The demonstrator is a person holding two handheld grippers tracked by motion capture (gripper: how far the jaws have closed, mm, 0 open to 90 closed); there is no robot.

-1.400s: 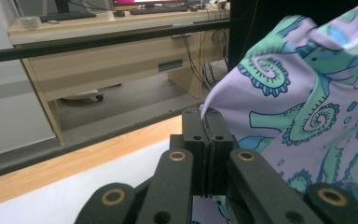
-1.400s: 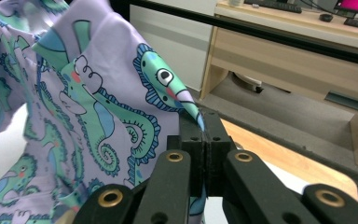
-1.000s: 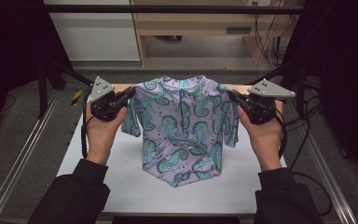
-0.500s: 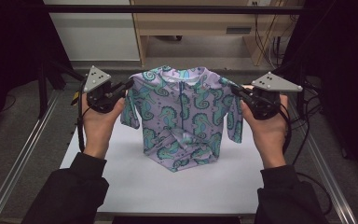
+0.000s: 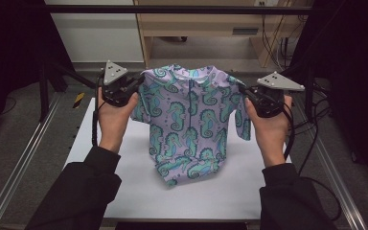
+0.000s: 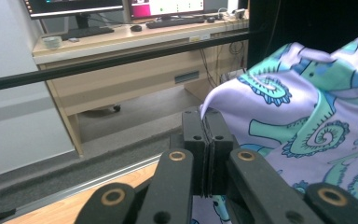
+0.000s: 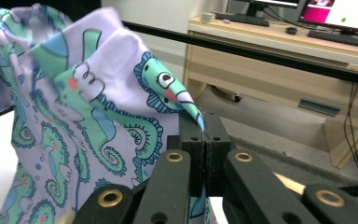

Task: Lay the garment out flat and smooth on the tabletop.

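Near edge, high view: two dark sleeves w/ bare hands come in from bottom. Left hand [image 5: 111, 120] grips the black two-jaw left gripper [image 5: 133, 86] w/ grey three-cornered plate on top; right hand [image 5: 268, 130] grips the black two-jaw right gripper [image 5: 246, 90], same build, cable trailing off to the side.

White flat desk [image 5: 124, 182] below the hands.

Lilac short-sleeved child's shirt w/ teal seahorse print [image 5: 191, 120] hangs spread btwn the two grippers, front facing the camera, collar up. Lower hem crumpled, resting on the desk; upper part lifted clear of it.

Left gripper: jaws fully closed, pinching shirt fabric at the shoulder/sleeve on its side. Left gripper view confirms: pads pressed together, thin fold of lilac cloth caught btwn them.

Right gripper: jaws fully closed on the opposite shoulder. Right gripper view: pads together, printed edge of cloth clamped in the seam.

Far side: black horizontal bar [image 5: 182, 9] across the top, then pale wooden furniture [image 5: 206, 28] on grey floor behind the desk.
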